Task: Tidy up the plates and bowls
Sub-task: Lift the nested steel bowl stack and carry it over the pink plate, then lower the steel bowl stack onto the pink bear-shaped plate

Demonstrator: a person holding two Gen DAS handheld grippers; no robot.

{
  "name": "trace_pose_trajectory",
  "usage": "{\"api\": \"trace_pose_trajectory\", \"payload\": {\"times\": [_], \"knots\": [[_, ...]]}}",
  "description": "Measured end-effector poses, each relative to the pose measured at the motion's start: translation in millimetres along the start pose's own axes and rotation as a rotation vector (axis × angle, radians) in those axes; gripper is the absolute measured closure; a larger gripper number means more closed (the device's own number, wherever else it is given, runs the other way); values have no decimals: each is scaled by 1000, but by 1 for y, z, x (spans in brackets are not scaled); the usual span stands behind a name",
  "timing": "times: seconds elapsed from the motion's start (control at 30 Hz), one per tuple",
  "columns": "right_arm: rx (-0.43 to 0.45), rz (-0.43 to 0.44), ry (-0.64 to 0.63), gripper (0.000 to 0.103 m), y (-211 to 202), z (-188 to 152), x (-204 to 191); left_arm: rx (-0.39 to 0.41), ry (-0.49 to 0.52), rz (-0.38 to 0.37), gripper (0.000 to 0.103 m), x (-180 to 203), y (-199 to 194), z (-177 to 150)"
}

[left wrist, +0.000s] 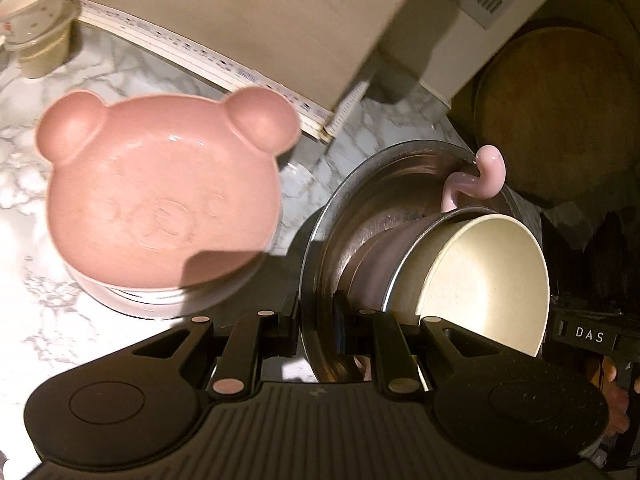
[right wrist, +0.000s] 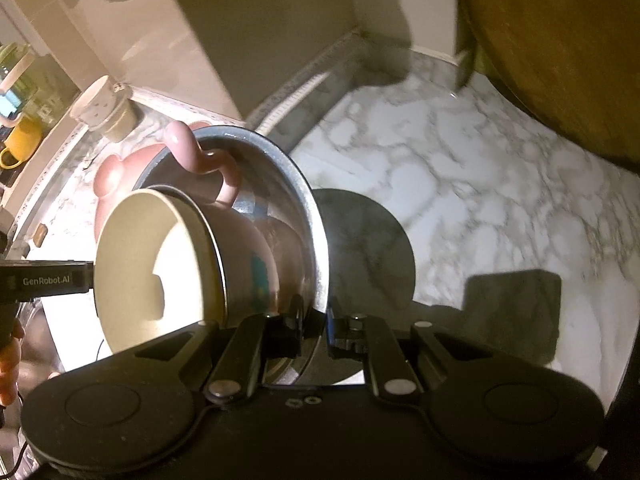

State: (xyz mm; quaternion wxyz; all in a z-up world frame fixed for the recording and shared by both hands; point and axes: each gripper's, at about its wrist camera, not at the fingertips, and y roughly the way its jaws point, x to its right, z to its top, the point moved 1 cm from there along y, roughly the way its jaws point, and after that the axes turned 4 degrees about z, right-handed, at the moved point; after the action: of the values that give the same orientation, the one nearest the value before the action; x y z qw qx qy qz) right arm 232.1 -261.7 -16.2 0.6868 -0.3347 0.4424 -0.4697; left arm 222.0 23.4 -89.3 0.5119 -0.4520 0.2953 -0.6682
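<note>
A steel bowl (left wrist: pixel 352 216) is held tilted above the marble counter, with a pink handled cup (left wrist: pixel 476 176) and a cream bowl (left wrist: pixel 492 272) nested inside it. My left gripper (left wrist: pixel 316 320) is shut on the steel bowl's rim. My right gripper (right wrist: pixel 314 328) is shut on the opposite rim of the same steel bowl (right wrist: pixel 296 200); the cream bowl (right wrist: pixel 144 264) and the pink cup (right wrist: pixel 192 152) show there too. A pink bear-shaped bowl (left wrist: pixel 160 196) sits on a stack of plates to the left.
A white floral bowl on a beige cup (left wrist: pixel 34 20) stands at the far left. A round wooden board (left wrist: pixel 560 112) leans at the right. A beige wall panel (left wrist: pixel 240 20) runs behind the marble counter (right wrist: pixel 460 168). A yellow mug (right wrist: pixel 22 140) stands far left.
</note>
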Motion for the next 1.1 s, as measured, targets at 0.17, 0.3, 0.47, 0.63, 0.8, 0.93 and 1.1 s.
{"api": "trace_pose_trajectory", "payload": {"times": [0.17, 0.3, 0.47, 0.63, 0.8, 0.93, 1.1], "knots": [[6, 15, -38, 92, 3, 16, -19, 23, -34, 10, 87, -16, -13, 6], [-2, 28, -66, 92, 10, 28, -34, 34, -64, 24, 87, -31, -20, 12], [2, 46, -104, 92, 19, 42, -54, 56, -88, 44, 87, -51, -33, 19], [6, 66, -129, 92, 29, 56, -72, 72, -107, 69, 87, -68, -42, 26], [-9, 84, -148, 93, 44, 67, -88, 73, -135, 91, 87, -88, -46, 32], [-28, 97, -159, 93, 58, 74, -99, 74, -157, 107, 87, -103, -45, 36], [-48, 108, -165, 92, 74, 81, -112, 68, -187, 127, 88, -121, -40, 42]]}}
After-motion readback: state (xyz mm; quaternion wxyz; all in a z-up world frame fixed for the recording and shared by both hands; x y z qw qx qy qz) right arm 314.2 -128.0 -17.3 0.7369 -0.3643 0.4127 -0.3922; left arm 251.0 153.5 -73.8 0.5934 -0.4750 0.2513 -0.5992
